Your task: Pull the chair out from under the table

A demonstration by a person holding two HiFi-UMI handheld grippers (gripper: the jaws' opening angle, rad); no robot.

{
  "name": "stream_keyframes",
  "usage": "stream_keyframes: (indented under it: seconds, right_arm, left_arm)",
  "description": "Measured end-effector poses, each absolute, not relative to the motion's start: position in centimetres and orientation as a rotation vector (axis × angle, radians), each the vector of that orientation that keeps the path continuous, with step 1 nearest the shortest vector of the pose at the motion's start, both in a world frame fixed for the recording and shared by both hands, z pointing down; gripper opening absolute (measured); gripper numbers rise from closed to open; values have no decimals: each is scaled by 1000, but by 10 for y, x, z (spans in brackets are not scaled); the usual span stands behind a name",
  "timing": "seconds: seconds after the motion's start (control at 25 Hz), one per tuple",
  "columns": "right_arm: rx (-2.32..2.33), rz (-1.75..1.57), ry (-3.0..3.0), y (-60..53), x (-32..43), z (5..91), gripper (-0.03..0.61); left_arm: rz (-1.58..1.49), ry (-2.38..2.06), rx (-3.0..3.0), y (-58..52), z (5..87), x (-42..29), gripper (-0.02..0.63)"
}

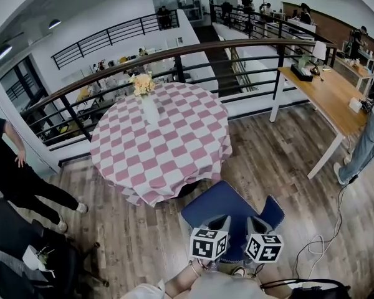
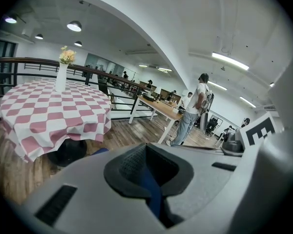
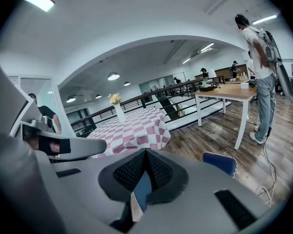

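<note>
**A:** Head view first. The blue chair stood on the plank floor, between the round desk and the wearer. Its seat lay mostly clear of the pink-checked cloth, with one far corner just at the hem. The left tool and the right tool sat side by side at the chair's near edge. From above, the marker cubes covered the jaws, so the grip was not readable there.

**B:** The left gripper view settled that side. The jaws were drawn together with a strip of blue chair fabric pinched between the dark pads. The right gripper view showed the same, jaws clamped on blue fabric with a pale edge beside it. It also showed a blue corner of the chair to the right of the tool, which the left gripper view did not.

**A:** What stood on the round desk?

**B:** A white vase stood upright near the far side and held pale flowers. All three views caught it. Only the left gripper view looked under the cloth, where something dark and rounded sat in shadow. I could not tell what it was.

**A:** Surroundings?

**B:** A long wooden desk stood well apart at the right, with a person beside it. Only the head view showed the black railing curving behind the round desk.
</note>
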State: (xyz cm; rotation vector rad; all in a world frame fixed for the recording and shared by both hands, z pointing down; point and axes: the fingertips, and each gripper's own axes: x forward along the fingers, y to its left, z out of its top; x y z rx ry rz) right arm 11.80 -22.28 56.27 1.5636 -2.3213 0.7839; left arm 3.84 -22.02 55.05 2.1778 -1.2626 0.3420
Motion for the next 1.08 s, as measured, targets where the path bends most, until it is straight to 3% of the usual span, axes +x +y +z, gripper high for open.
stream_keyframes:
  seconds: [1.08]
  right_arm:
    - [1545,745,-2296,-206,128,562,9]
  left_arm:
    - [313,-1270,2152,-205,556,39,3]
